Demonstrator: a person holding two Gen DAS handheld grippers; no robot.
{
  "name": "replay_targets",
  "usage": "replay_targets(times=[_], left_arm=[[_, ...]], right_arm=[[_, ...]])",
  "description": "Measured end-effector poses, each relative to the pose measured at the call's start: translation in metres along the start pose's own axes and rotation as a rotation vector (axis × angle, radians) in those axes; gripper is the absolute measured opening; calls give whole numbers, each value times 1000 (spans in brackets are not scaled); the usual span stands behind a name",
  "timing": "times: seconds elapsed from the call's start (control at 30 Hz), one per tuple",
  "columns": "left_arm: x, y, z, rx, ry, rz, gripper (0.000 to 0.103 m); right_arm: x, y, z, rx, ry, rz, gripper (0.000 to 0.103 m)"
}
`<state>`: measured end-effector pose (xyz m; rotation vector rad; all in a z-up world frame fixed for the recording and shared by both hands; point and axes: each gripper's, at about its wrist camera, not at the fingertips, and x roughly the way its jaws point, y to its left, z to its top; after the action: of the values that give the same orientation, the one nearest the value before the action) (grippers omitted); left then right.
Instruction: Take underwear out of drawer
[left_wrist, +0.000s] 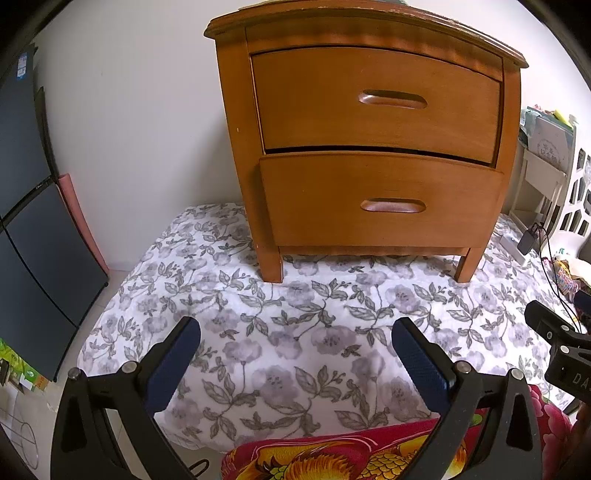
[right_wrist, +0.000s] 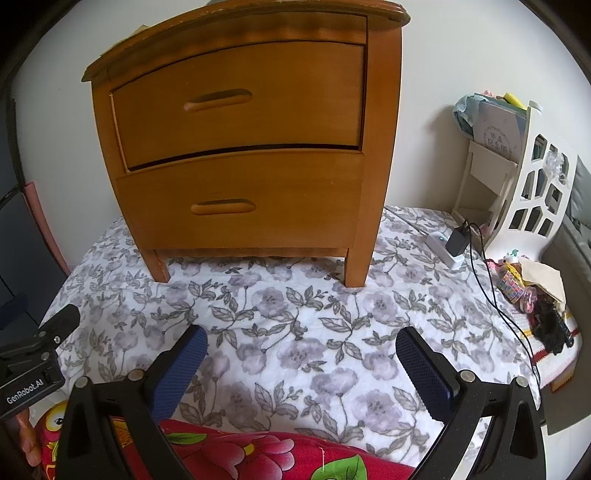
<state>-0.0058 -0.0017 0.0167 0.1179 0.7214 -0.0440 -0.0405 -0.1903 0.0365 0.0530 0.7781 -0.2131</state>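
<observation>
both the left gripper (left_wrist: 295, 354) and right gripper (right_wrist: 301, 363) hang spread wide and empty above the floral bedspread (left_wrist: 295, 314); the nightstand (left_wrist: 369, 129) stands straight ahead, drawers almost shut; underwear unseen, presumably inside; the lower handle (left_wrist: 392, 206) runs crosswise, neither hand clearly nearer.

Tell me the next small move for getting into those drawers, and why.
Probably bring the right gripper forward to the lower drawer's handle. Both drawers look nearly shut, no underwear shows, and both grippers are open and empty, well short of the nightstand. The lower drawer sits slightly proud, an easier start, though which drawer holds it is unseen.
</observation>
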Motion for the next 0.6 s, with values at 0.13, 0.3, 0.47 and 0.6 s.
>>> replay_targets(times=[0.13, 0.3, 0.47, 0.6], left_arm=[[0, 0, -1, -1, -1, 0, 103], [0, -1, -3, -1, -1, -2, 103], [0, -1, -6, -1, 3, -5, 103], [1, 0, -8, -8, 9, -12, 103]], right_arm=[[1, -1, -1, 10, 7, -1, 103], [2, -1, -1, 14, 13, -1, 103], [2, -1, 0, 15, 14, 1, 103], [2, -1, -1, 21, 16, -3, 103]])
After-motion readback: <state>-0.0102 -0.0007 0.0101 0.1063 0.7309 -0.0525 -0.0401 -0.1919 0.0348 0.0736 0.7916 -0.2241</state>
